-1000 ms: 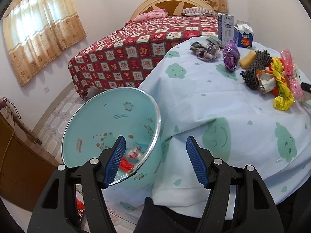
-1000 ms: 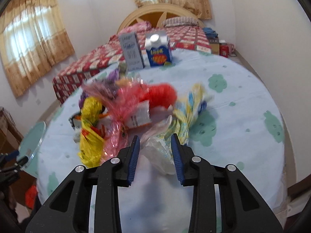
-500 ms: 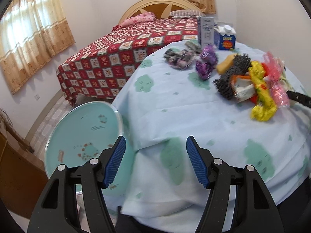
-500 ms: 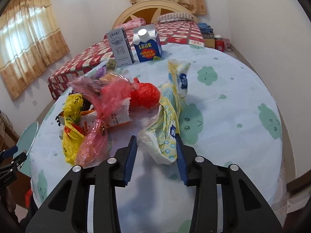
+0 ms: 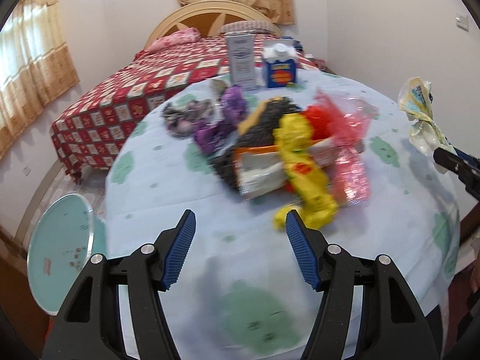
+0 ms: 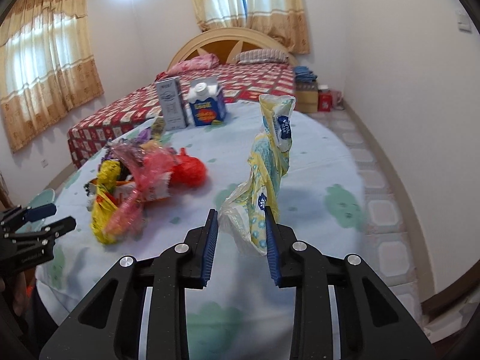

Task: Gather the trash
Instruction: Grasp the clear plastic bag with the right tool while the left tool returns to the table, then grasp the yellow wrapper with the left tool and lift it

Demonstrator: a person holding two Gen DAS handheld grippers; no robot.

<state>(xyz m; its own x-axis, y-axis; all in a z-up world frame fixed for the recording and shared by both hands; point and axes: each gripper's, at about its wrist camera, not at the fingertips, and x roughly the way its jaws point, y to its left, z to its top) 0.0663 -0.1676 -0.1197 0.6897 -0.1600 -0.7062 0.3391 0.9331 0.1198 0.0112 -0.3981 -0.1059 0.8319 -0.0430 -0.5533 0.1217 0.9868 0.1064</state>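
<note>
Trash on the table (image 5: 186, 186) lies just ahead and right of the left tool (image 5: 240, 246), which is released and empty; the yellow wrapper (image 5: 309, 186) runs lengthwise toward its right pad. The right tool (image 6: 240, 234), jaws just closing, is clenched on a pale crumpled bag (image 6: 267, 174), lifted clear. The teal bin (image 5: 60, 252) sits off the table's left edge.

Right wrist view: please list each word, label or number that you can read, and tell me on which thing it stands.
"Vina", then a second line too small to be sure of: blue badge on the yellow plastic bag held in the right tool.
Blue milk carton: yellow and orange label, too blurred to read.
Grey carton: print too small.
Left tool: white lettering on its body, illegible.
</note>
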